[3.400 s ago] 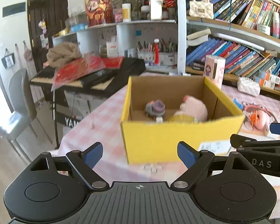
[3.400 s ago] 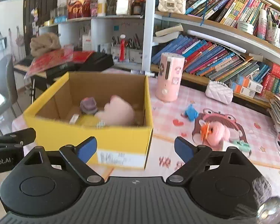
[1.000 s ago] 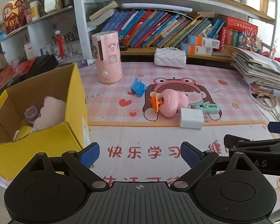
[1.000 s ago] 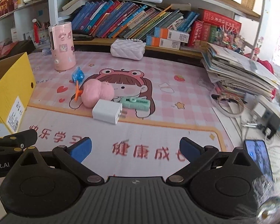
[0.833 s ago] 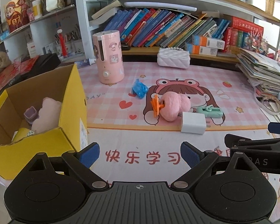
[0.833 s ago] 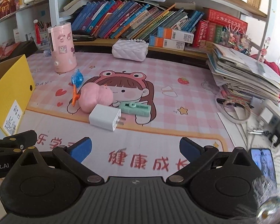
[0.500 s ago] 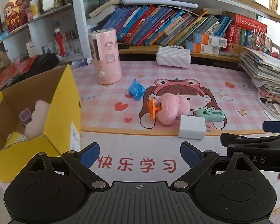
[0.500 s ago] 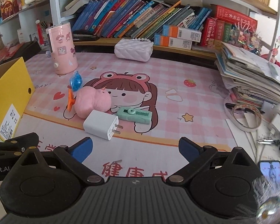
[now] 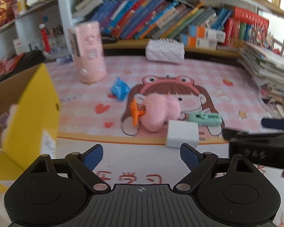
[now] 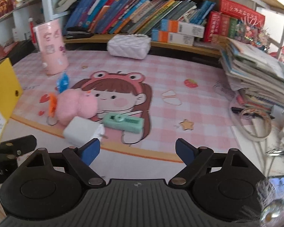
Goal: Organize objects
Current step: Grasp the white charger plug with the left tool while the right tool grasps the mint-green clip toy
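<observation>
Both grippers closing in on the loose clutter ahead of the yellow box, nothing held yet.

The left gripper point(image 9: 141, 156) has its jaws closing with only bare mat between them; the white charger block point(image 9: 182, 135) lies just ahead of its right finger, and the pink plush toy point(image 9: 159, 112) with its orange clip point(image 9: 136, 111) sits straight ahead beyond. The right gripper point(image 10: 137, 151) is closing too, also empty: the charger lies just past its left finger, while the mint green comb-like piece point(image 10: 124, 122) lies ahead, long axis crosswise to the fingers. The yellow cardboard box point(image 9: 31, 111) stands to the left of both. The blue wrapper point(image 9: 120, 89) and pink canister point(image 9: 89, 52) are farther off; nothing blocks the way.
</observation>
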`<act>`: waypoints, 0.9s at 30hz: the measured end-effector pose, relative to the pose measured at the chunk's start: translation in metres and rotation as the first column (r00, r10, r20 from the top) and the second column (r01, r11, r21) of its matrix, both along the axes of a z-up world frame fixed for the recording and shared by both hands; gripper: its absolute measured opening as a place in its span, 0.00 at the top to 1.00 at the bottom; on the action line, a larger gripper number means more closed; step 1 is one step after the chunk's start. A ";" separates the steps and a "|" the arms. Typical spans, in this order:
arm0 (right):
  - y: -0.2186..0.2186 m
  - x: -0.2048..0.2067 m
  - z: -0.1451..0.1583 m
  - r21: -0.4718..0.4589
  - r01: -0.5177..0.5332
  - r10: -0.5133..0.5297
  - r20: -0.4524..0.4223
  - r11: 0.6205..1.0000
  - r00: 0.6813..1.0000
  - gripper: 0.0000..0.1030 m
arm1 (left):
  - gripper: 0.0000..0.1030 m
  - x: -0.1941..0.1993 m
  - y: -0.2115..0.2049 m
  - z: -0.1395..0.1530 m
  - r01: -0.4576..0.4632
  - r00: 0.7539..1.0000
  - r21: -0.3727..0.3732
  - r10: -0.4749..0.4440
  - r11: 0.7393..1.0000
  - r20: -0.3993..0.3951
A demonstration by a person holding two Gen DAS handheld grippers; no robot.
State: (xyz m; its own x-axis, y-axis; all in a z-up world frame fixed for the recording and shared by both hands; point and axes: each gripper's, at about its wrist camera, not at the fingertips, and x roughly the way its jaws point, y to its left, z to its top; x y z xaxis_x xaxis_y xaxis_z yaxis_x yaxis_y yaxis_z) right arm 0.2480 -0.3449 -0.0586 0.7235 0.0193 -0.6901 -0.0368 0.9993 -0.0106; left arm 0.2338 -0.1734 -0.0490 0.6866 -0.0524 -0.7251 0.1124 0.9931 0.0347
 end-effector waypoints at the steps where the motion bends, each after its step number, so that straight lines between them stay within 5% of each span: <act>1: -0.002 0.001 0.001 -0.007 0.005 -0.004 0.005 1.000 1.000 0.15 | 0.15 0.003 -0.004 -0.004 0.010 1.000 -0.006 -0.010 1.000 -0.008; 5: -0.013 0.009 0.003 -0.033 0.045 -0.045 0.006 0.998 0.999 0.20 | 0.16 0.019 -0.024 -0.015 0.065 0.998 -0.042 -0.066 0.997 -0.013; 16: -0.036 0.008 0.013 -0.033 0.089 -0.089 0.014 0.995 0.996 0.19 | 0.16 0.046 -0.059 -0.042 0.138 0.990 0.020 -0.138 0.990 -0.020; 19: -0.037 0.010 0.012 -0.033 0.089 -0.089 0.007 0.995 0.996 0.19 | 0.37 0.047 -0.058 -0.044 0.164 0.986 0.003 -0.164 0.986 -0.014; 27: -0.020 0.026 0.003 0.031 0.028 -0.027 -0.013 0.999 1.000 0.19 | 0.37 0.030 -0.023 -0.027 0.120 0.992 -0.024 -0.121 0.992 -0.045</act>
State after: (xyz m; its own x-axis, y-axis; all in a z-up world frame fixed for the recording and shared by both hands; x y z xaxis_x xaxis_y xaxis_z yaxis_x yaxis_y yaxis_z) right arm 0.2735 -0.3644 -0.0557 0.7150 0.0210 -0.6988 -0.0091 0.9997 0.0207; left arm 0.2636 -0.1969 -0.0760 0.6400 -0.1489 -0.7538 0.2328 0.9725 0.0055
